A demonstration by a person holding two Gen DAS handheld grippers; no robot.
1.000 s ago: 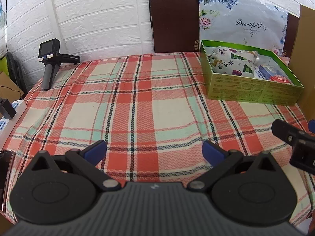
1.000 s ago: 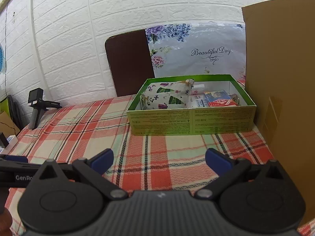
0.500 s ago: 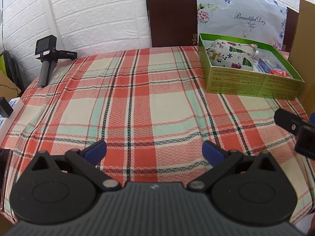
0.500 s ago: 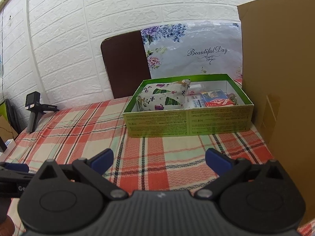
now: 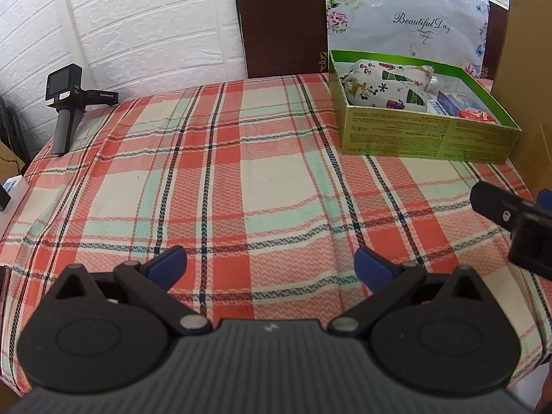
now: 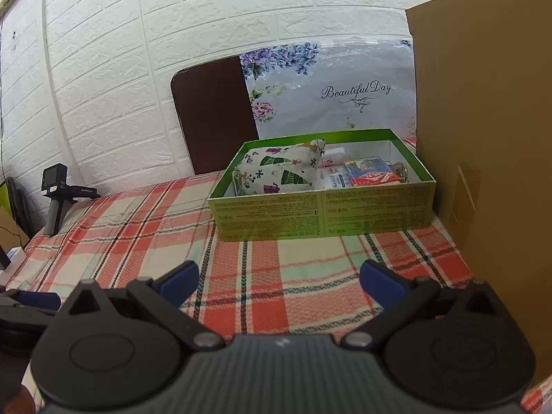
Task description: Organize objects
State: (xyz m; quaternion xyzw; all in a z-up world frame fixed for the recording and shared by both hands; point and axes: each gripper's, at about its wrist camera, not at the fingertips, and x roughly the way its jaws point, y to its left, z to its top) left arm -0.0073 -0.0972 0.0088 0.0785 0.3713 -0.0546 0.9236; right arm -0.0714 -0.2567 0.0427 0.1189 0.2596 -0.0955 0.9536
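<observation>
Green box point(image 6: 324, 212) is set at the far right of the plaid tablecloth point(image 5: 241, 179), beside the cardboard sheet point(image 6: 483, 138). Packed inside it: printed fabric pouch point(image 6: 276, 172) at the left end, small cartons point(image 6: 365, 172) at the right. No loose items are seen outside the box, so sorting is judged mostly done. Left gripper point(image 5: 270, 264) and right gripper point(image 6: 279, 277) are held back from the box, jaws apart, nothing gripped, probably to keep clear. Handheld camera point(image 5: 65, 103) is parked far left of the box.

Open green box point(image 6: 321, 212) on plaid cloth, patterned pouch point(image 6: 276, 172) and packets inside
</observation>
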